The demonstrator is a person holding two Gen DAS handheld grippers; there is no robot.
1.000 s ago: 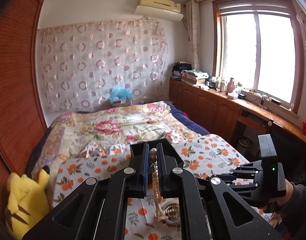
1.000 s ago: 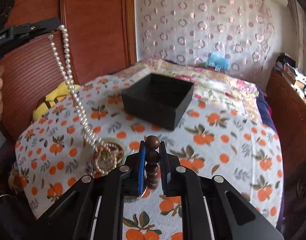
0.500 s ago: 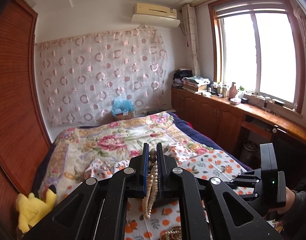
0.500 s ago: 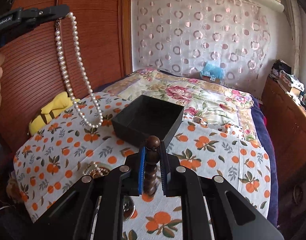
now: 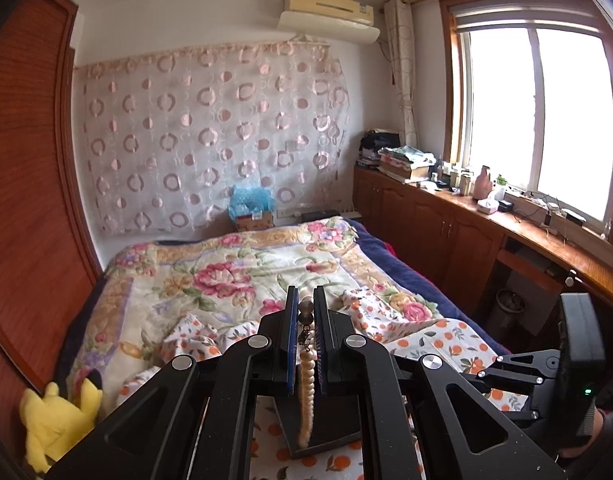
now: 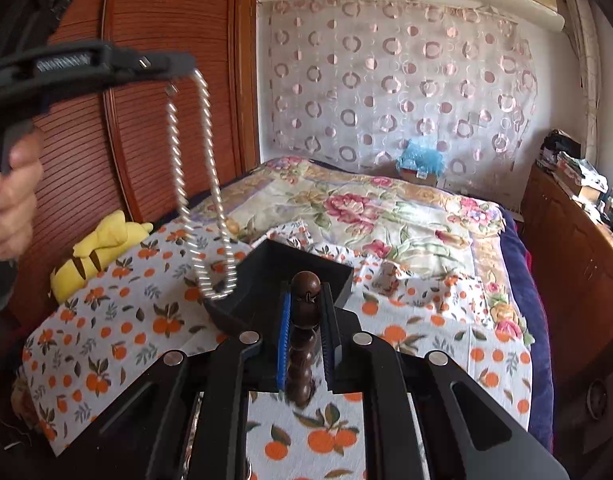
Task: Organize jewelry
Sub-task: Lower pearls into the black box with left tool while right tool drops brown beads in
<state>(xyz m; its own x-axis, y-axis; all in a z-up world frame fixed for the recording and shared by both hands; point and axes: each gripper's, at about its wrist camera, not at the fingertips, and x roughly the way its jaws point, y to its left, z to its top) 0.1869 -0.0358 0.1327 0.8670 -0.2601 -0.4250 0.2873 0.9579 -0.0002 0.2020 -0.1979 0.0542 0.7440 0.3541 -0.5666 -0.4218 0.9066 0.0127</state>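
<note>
My left gripper (image 5: 305,312) is shut on a white pearl necklace (image 5: 306,392) that hangs as a loop. In the right wrist view the left gripper (image 6: 162,65) holds it high at the left, and the necklace (image 6: 204,184) dangles with its lower end just over the near left corner of a black open box (image 6: 282,276) on the orange-print cloth (image 6: 106,344). The box (image 5: 326,428) lies below the left gripper's fingers. My right gripper (image 6: 306,300) is shut on a dark brown wooden bead bracelet (image 6: 304,340), just in front of the box.
A yellow plush toy (image 6: 102,248) lies at the bed's left edge by the wooden wardrobe (image 6: 146,120). A floral quilt (image 6: 366,216) covers the far bed. Wooden cabinets (image 5: 446,232) with clutter run under the window at the right.
My left gripper has risen and moved right, lifting the pearl necklace fully off the cloth and over the box corner. My right gripper has moved closer to the box with the bracelet.
</note>
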